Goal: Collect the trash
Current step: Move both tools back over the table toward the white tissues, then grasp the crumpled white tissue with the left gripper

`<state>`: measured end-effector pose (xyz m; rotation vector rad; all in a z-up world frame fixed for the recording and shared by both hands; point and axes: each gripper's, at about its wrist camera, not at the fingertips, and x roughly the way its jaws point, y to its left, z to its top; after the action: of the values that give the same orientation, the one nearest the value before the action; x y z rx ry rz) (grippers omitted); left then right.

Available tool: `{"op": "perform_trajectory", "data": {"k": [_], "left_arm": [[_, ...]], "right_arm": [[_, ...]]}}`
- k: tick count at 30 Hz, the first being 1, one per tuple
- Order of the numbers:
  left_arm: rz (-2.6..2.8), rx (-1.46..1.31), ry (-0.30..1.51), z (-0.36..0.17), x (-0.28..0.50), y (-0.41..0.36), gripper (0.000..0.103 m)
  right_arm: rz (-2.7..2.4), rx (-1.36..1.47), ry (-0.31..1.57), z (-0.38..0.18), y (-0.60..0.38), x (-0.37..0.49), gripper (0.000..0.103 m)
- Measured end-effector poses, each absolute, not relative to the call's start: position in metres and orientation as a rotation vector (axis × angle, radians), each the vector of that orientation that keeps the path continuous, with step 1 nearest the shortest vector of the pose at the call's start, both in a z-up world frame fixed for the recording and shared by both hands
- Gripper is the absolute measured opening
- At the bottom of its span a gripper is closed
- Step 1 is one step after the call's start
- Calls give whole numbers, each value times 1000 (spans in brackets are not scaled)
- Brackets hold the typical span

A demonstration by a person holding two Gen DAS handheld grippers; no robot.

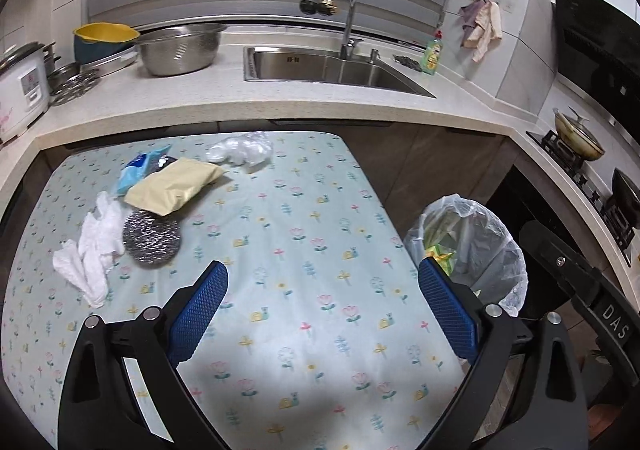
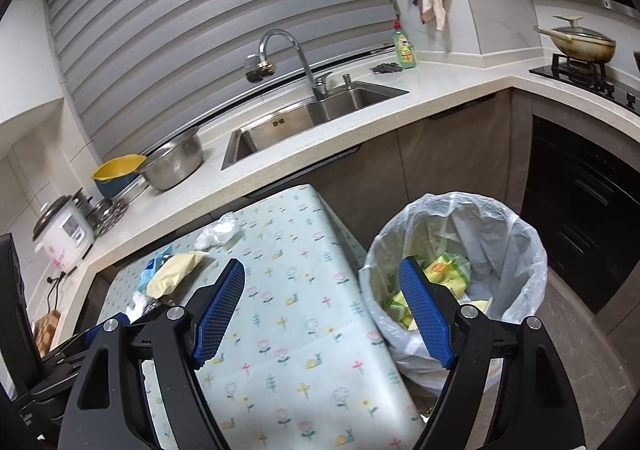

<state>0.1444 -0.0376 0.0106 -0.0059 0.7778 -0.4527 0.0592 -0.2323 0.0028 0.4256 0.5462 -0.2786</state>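
Observation:
On the floral-cloth table (image 1: 304,250) lie a crumpled white tissue (image 1: 94,250), a steel-wool scrubber (image 1: 151,236), a pale yellow packet (image 1: 176,184), a blue wrapper (image 1: 140,168) and clear crumpled plastic (image 1: 244,150). My left gripper (image 1: 324,278) hovers open over the table's middle, right of the scrubber, with nothing between its blue pads. A bin lined with a clear bag (image 2: 456,266) stands off the table's right edge and holds yellow-green wrappers (image 2: 440,274). My right gripper (image 2: 322,274) is open and empty above the table's right edge, its right finger over the bin.
A kitchen counter (image 1: 280,106) wraps behind the table with a sink (image 1: 332,68), a faucet (image 1: 344,10), a steel colander (image 1: 180,50), a yellow bowl (image 1: 106,36) and a rice cooker (image 1: 20,90). A stove with a pan (image 2: 580,46) is at the right.

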Motion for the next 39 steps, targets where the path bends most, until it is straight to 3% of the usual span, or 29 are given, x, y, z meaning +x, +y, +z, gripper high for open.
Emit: {"op": "perform_trajectory", "data": {"k": [39], "left_arm": [[-102,-277,877,-45,199,198,95]], "right_arm": [[2,233,724,-24,-42,153,79]]}}
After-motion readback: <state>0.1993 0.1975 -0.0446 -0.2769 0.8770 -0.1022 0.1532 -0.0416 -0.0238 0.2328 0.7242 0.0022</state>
